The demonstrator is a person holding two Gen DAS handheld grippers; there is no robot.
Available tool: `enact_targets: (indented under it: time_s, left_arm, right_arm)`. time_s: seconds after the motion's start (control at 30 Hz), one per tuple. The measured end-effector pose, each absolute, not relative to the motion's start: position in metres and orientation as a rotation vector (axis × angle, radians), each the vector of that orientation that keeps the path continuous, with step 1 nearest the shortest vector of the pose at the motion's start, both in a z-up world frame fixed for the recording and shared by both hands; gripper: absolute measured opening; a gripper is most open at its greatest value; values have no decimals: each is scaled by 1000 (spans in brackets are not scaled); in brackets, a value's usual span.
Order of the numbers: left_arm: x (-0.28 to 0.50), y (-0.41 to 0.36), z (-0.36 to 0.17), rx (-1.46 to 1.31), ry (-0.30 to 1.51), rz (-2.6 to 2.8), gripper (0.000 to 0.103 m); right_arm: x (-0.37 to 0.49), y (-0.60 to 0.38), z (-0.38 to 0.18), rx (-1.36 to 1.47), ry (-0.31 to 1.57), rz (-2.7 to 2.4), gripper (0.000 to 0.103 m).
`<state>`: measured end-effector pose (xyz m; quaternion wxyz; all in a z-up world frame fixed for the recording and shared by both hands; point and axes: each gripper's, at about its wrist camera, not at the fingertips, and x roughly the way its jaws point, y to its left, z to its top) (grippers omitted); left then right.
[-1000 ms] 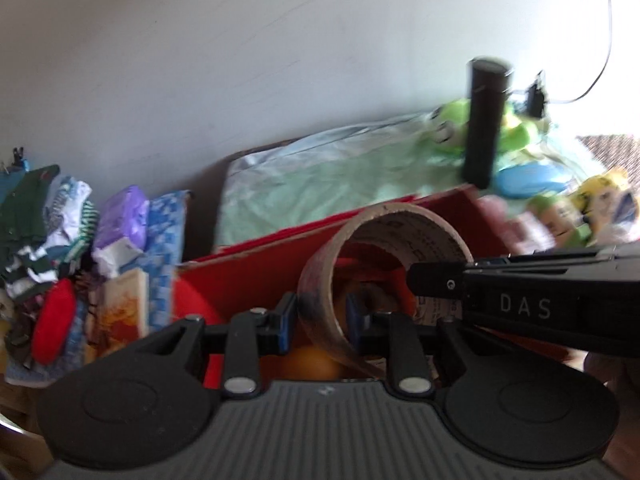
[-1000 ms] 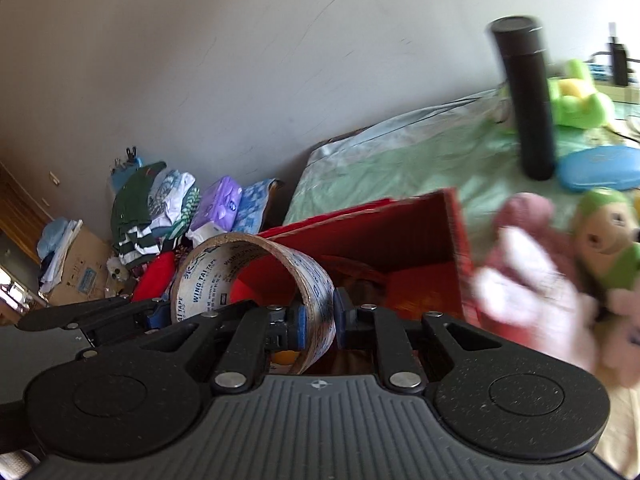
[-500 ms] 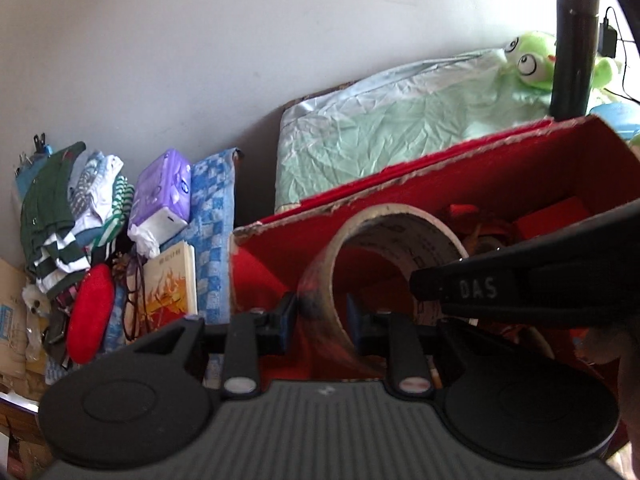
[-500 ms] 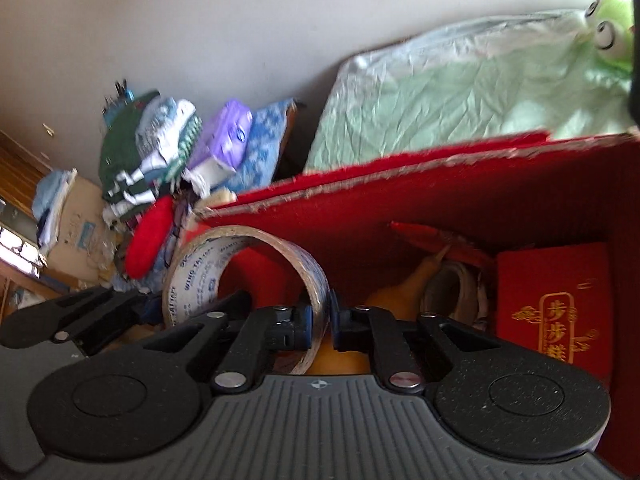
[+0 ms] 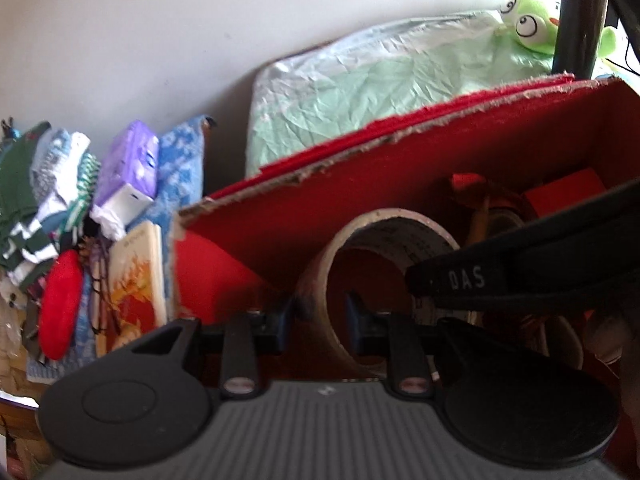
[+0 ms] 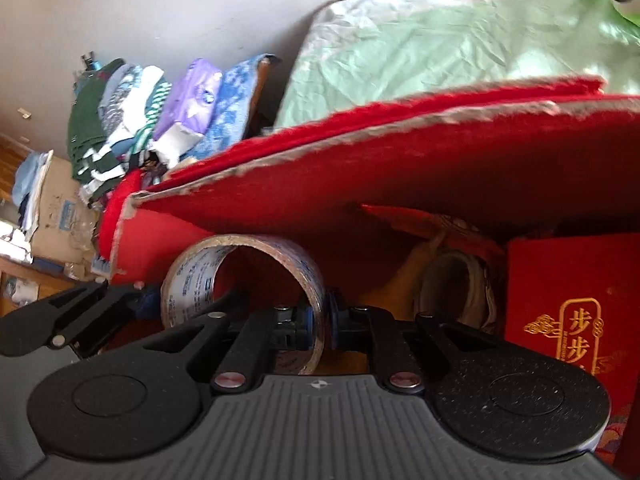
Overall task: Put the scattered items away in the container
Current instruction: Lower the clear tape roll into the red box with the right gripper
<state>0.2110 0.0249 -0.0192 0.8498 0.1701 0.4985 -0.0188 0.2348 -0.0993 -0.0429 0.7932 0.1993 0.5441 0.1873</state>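
Note:
A roll of clear packing tape (image 5: 396, 232) hangs just inside the open red cardboard box (image 5: 360, 184). My left gripper (image 5: 320, 320) is shut on the roll's left wall, one pad outside and one inside the ring. My right gripper (image 6: 319, 322) is shut on the opposite wall of the same tape roll (image 6: 248, 248). Its black finger marked DAS (image 5: 468, 280) crosses the left wrist view at the right. The left gripper's fingers (image 6: 80, 312) show at the lower left of the right wrist view. The box's far wall (image 6: 360, 168) rises behind the roll.
Inside the box lie a second tape roll (image 6: 452, 284) and a red packet with gold lettering (image 6: 572, 292). Behind it are pale green cloth (image 5: 360, 88), a green frog plush (image 5: 528, 28) and a black flask (image 5: 576, 20). Left of it are a purple tissue pack (image 5: 132, 168), folded clothes and a book (image 5: 136, 280).
Both grippers have sunk together with the tape roll, from above the box rim to inside the box. The plush toys at the right have left the views.

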Motion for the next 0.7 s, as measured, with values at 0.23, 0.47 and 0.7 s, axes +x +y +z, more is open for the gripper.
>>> enact_targets:
  time_s: [0.23,0.47,0.7]
  left_arm:
    - [217,32,-33,257,1155,-85,26]
    - [211,38,-29,184,1091,-66,34]
    - [205,37,-26,172,1045,-60,41]
  right_arm:
    - [231,-94,-35,326,1133,363,18]
    - [238,-117,-48,491,1157,352,19]
    - [234,-127,-45,550,1121,347,31]
